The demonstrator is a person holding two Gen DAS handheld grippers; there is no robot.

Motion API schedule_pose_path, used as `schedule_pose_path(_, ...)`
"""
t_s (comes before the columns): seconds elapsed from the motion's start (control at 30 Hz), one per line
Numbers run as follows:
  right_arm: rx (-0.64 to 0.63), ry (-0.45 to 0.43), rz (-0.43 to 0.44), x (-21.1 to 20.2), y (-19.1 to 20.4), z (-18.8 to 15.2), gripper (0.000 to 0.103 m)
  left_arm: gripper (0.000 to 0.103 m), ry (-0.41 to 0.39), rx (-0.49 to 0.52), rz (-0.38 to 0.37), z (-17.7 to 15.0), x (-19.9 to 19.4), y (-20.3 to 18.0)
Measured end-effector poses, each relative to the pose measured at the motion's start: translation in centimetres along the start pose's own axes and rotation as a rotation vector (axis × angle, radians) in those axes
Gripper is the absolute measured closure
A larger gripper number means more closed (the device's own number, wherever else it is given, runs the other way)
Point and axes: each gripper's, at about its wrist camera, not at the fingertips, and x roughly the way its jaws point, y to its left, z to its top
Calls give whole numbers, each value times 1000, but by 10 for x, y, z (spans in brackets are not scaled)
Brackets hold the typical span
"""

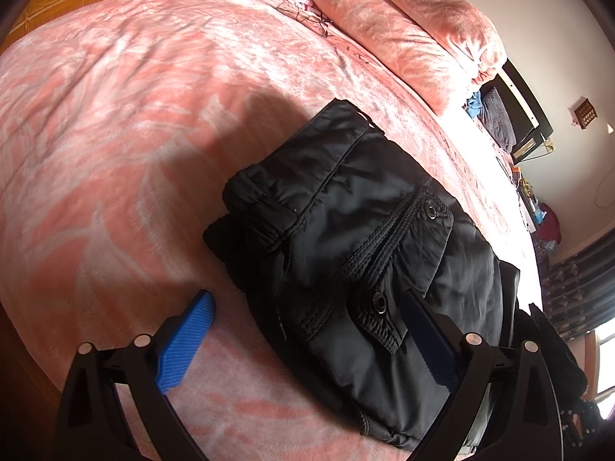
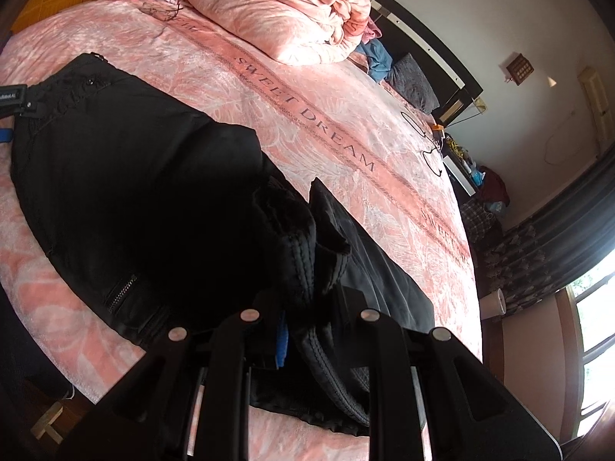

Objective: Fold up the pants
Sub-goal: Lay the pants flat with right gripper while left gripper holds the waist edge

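Lying across a bed (image 1: 115, 115) under a pink blanket patterned with pale leaves, with a rolled pink quilt (image 1: 403, 19) bunched near the dark headboard (image 2: 430, 42). Showing, in the right wrist view only, a band of lettering reading "SWEET DREAM" (image 2: 307, 119) running along the blanket, a window (image 2: 592, 330) glowing at the lower right, patterned curtains (image 2: 515, 253) and a white cup-like thing (image 2: 494, 301) below them. Showing, in the left wrist view only, two metal snaps (image 1: 380, 301) and heavy stitched seams along a flapped pocket.

Resting on the blanket near the bed's near edge, the black pants (image 1: 346, 238) looking folded into a thick, glossy bundle, slightly puffed, with a short zipper (image 2: 121, 292) catching light on the side seen from the right wrist.

Spreading wide, the left claw (image 1: 307, 330) straddling the bundle's near corner, its bright blue pad (image 1: 184, 345) sitting on bare blanket just beside the cloth and the opposite, shadowed pad lying on top of the black fabric. Closing narrow, the right claw (image 2: 307, 330) pinching a thick stitched fold of the pants between its fingers, a sliver of blue pad peeking out beside the gathered cloth.
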Motion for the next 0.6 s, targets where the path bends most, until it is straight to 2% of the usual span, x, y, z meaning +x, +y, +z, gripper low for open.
schedule_pose_path(0.6, -80, 45, -36, 16, 40, -15, 86, 5, 2, 15, 1, -2, -2, -2)
